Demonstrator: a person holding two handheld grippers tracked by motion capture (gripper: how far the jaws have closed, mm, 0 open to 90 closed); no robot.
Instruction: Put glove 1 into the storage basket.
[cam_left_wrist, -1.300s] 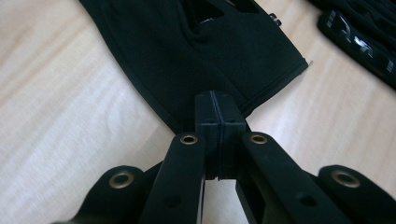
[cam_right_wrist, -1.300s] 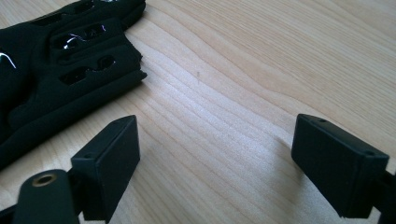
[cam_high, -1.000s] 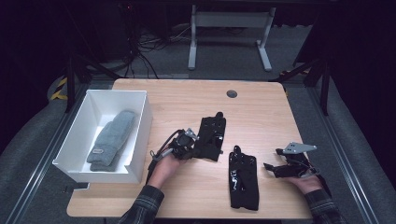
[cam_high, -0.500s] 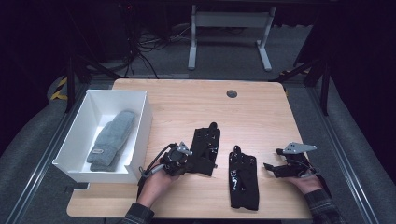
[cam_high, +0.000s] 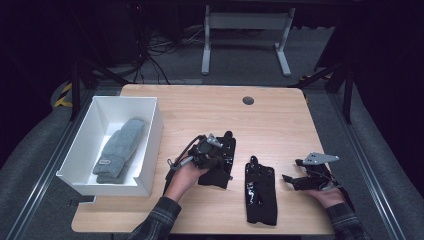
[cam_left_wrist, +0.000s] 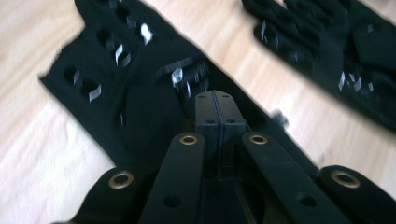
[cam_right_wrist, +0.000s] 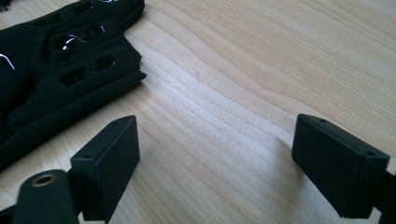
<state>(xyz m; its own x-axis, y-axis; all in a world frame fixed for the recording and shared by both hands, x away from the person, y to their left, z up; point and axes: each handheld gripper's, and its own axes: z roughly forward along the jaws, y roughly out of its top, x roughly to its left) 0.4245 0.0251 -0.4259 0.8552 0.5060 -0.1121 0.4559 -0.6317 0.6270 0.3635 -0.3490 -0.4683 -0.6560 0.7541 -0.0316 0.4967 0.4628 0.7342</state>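
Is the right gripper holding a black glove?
No, the right gripper has its jaws wide apart over bare table, beside the black glove.

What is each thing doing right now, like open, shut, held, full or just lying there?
Left gripper: fingers shut, pinching the left black glove.
Left black glove: gripped, partly resting on the table.
Right black glove: lying flat, untouched.
Right gripper: fingers open, holding nothing.
White box: open on top, with grey gloves inside.
Grey gloves: lying in the box.
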